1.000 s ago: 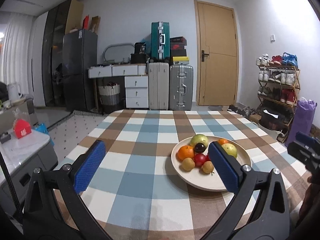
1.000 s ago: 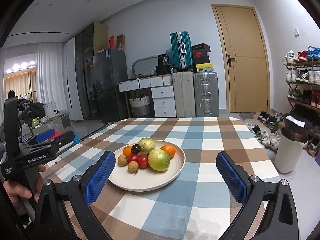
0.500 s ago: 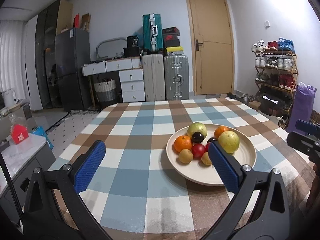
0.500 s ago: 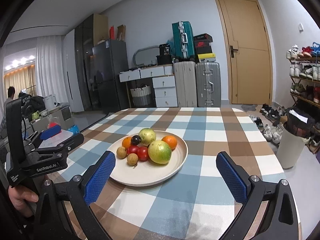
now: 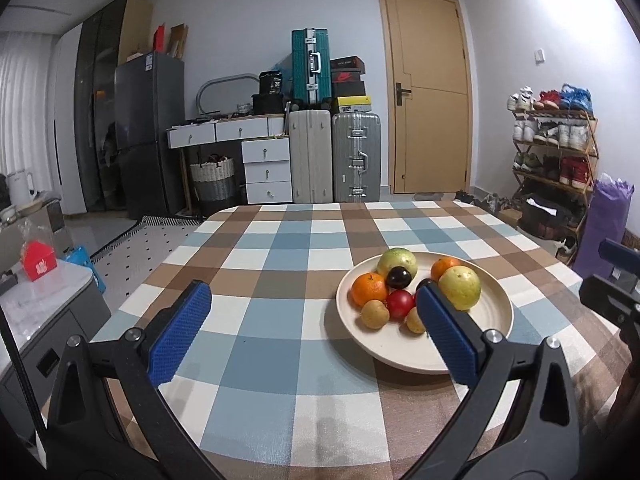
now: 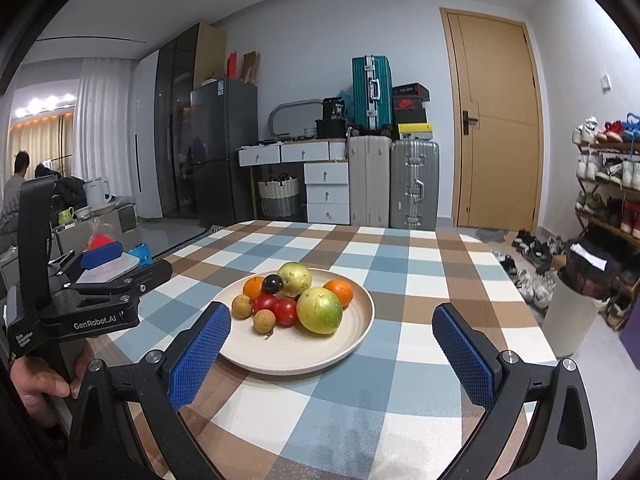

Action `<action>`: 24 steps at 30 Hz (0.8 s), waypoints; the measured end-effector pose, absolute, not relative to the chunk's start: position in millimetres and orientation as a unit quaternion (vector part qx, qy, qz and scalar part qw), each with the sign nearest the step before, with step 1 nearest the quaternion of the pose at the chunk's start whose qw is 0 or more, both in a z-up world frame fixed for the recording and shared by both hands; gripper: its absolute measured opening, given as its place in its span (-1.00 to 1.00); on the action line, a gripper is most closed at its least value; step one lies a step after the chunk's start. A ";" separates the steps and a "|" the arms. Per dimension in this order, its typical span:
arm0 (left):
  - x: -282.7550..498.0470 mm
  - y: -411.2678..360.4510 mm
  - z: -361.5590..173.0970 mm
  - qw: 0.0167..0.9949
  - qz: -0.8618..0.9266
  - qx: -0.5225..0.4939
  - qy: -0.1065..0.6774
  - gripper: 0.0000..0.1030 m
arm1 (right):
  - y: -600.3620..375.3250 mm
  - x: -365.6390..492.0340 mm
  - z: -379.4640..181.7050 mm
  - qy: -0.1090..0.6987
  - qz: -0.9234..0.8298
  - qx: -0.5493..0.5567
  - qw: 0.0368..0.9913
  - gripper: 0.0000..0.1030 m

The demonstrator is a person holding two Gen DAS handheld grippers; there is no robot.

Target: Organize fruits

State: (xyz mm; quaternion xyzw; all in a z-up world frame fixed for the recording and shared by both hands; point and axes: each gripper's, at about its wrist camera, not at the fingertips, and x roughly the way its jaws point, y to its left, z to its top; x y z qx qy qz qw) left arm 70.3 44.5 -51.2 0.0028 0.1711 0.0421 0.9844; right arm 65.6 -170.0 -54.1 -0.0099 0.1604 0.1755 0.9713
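A cream plate [image 5: 496, 320] [image 6: 360, 320] sits on the checked tablecloth and holds several fruits: two green-yellow guavas [image 6: 319, 310], two oranges [image 5: 369, 289], a dark plum [image 6: 273, 283], red tomatoes [image 6: 285, 309] and small brown longans [image 6: 264, 321]. My left gripper [image 5: 312, 320] is open and empty, left of the plate; its right finger overlaps the plate's near side. My right gripper [image 6: 332, 344] is open and empty, in front of the plate. The left gripper also shows in the right wrist view [image 6: 100, 280].
The checked table [image 5: 280, 264] stretches ahead and to the left of the plate. Beyond it stand suitcases [image 5: 356, 156], a drawer unit [image 5: 266, 168], a fridge [image 5: 148, 128] and a door [image 5: 428, 92]. A shoe rack [image 5: 556, 152] is at the right, a white bin [image 6: 572, 320] beside the table.
Both grippers have moved closer to the plate, which now looks larger in both views. Both stay open and empty.
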 end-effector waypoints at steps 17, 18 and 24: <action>65.5 45.9 -49.7 0.985 0.047 0.000 0.166 0.99 | -170.0 65.6 -54.3 0.160 0.175 -0.010 0.971 0.99; 65.4 45.9 -49.8 0.985 0.048 0.001 0.167 0.99 | -169.9 65.5 -54.3 0.160 0.175 -0.010 0.971 0.99; 65.7 45.7 -50.0 0.985 0.047 0.000 0.166 0.99 | -170.1 65.6 -54.2 0.160 0.175 -0.010 0.971 0.99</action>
